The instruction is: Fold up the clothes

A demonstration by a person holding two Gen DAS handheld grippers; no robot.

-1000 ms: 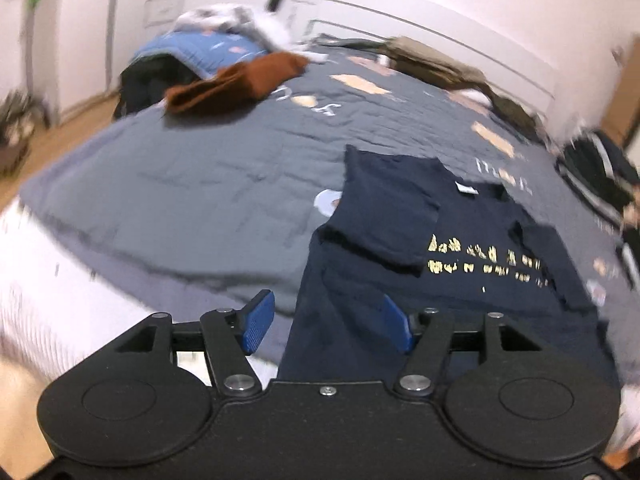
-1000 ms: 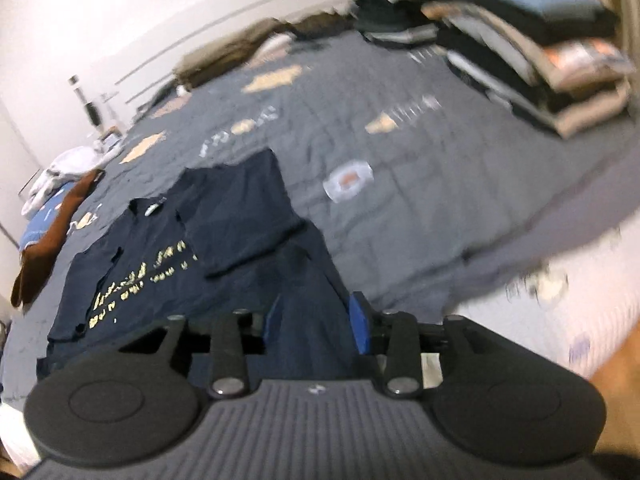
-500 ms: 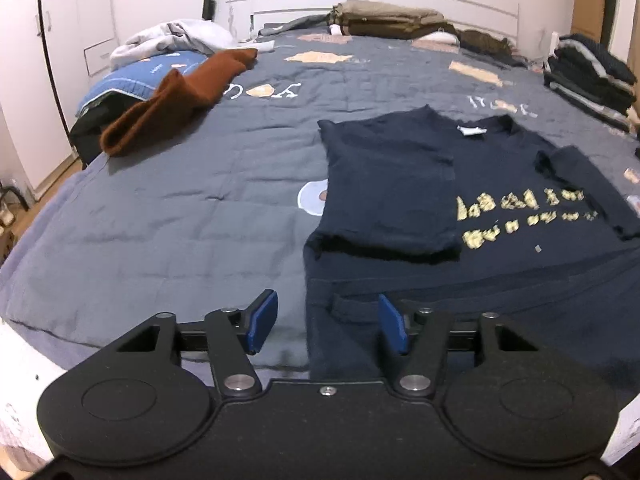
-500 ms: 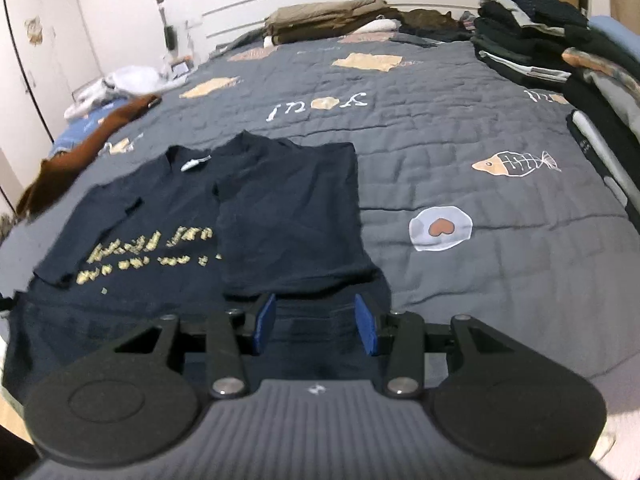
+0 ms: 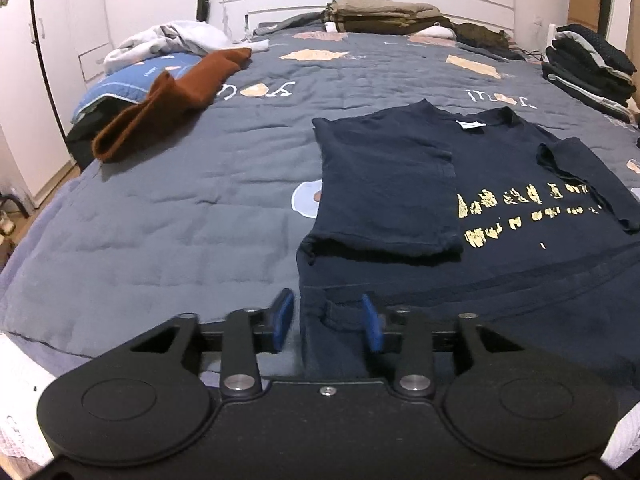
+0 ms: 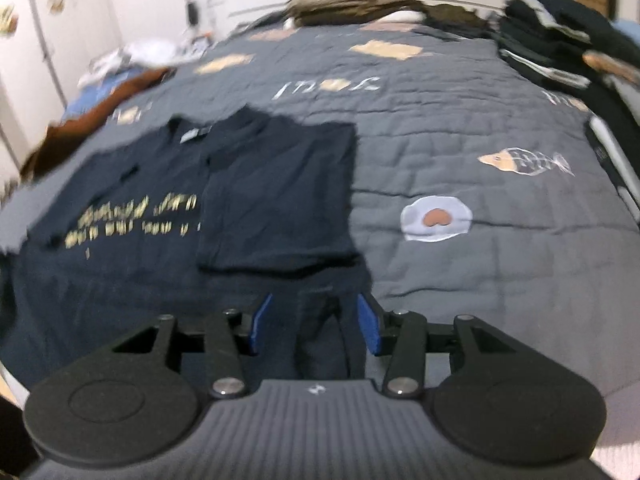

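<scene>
A navy T-shirt [image 5: 520, 272] with gold print lies flat on the grey bedspread [image 5: 180, 220], one side folded in over its front. My left gripper [image 5: 326, 320] hovers low at the shirt's near left hem corner. Its jaws are closing, with the shirt's edge between them and the pads not pressing. In the right wrist view the same T-shirt [image 6: 120, 280] fills the left half. My right gripper [image 6: 314, 322] is at the near right hem corner. Its jaws are opening around a raised ridge of navy fabric that neither pad touches.
A brown garment [image 5: 172, 100] and a blue pillow [image 5: 124, 84] lie at the far left. Folded clothes are stacked at the right edge [image 5: 588, 68] and by the headboard [image 5: 384, 16]. The bed's near edge runs just under both grippers.
Both views have rolled from tilted to level and moved closer to the shirt's near hem. The left jaws have narrowed and the right jaws have widened.
</scene>
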